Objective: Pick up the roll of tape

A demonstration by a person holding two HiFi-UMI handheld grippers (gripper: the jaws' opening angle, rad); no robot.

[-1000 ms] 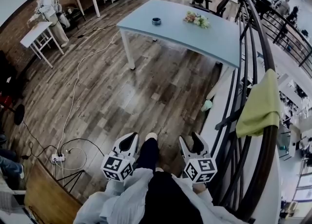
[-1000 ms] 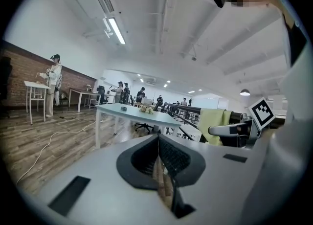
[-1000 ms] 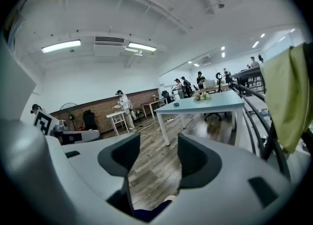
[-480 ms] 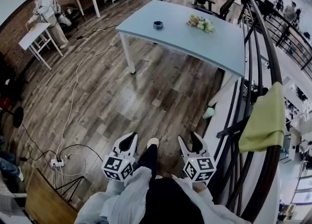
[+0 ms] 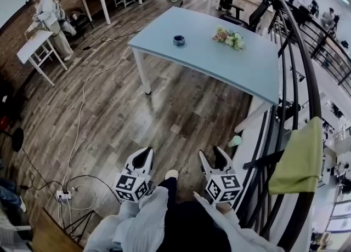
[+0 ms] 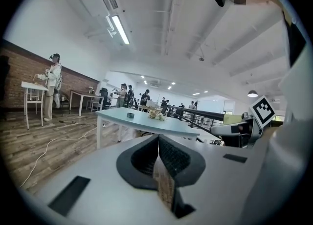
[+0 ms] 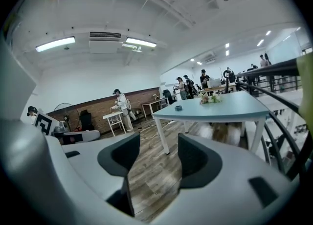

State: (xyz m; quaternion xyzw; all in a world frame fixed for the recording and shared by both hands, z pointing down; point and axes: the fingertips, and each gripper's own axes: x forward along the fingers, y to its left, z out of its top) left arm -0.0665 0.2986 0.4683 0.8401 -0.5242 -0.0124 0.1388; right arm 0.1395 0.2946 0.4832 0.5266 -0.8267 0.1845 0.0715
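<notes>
Your left gripper [image 5: 142, 159]: jaws together, empty | right gripper [image 5: 215, 159]: jaws wide apart, empty | roll of tape [image 5: 178, 40]: on light-blue table [image 5: 230, 64]; well apart from both

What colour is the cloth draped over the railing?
Yellow-green; the cloth shows best in the head view.

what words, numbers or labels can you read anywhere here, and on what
No readable words or numbers anywhere.
On the left tongs, the marker cube: black-and-white square pattern, no letters.
On the right tongs, the marker cube: same kind of pattern, no letters.
The roll of tape on the table: too small to show print.
</notes>
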